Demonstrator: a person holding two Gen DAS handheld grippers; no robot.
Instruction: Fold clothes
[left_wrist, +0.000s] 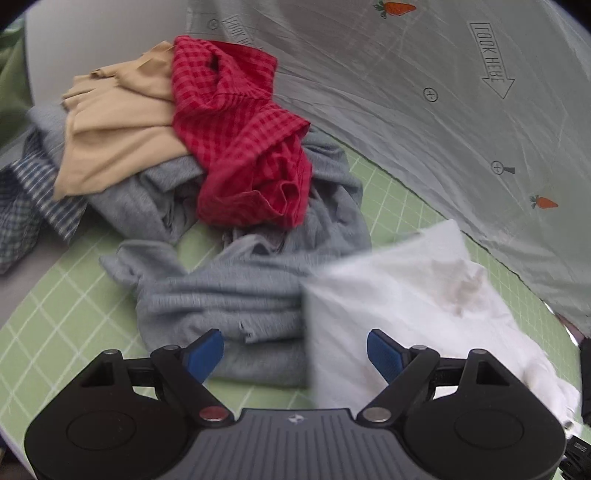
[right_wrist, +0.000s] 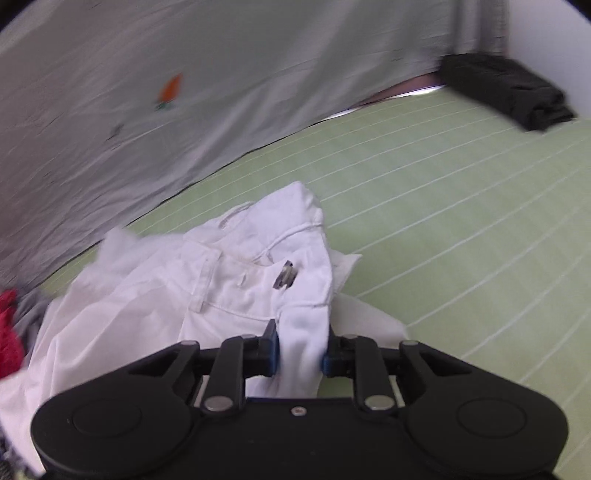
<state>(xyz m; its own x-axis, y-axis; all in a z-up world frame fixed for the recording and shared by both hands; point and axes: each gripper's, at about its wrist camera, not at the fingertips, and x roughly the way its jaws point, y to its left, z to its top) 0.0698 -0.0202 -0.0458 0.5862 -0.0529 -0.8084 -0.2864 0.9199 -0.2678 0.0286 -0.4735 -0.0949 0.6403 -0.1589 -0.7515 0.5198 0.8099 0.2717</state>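
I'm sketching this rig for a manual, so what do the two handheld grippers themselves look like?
Both look alike. The left gripper has a black body with two round housings, angled black link arms joined by silver pins, one pin red, a ribbed grey centre plate with a small logo, and textured blue fingertips. The right gripper has the same black body, silver pins and blue pads, plus a small screw at centre.

Left tool (left_wrist: 295, 350) held with its blue fingers (left_wrist: 207, 352) spread wide apart, nothing between them, above a grey garment (left_wrist: 229, 295) on the green grid mat (left_wrist: 55, 314). White garment (left_wrist: 424, 295) lies to the right, overlapping the grey one's edge, blurred. Behind: pile with a red checked shirt (left_wrist: 243, 140) on top, a tan garment (left_wrist: 122, 125) beside it on the left, a blue striped cloth (left_wrist: 33, 199) at far left. Grey sheet with carrot prints (left_wrist: 424, 92) behind the mat.
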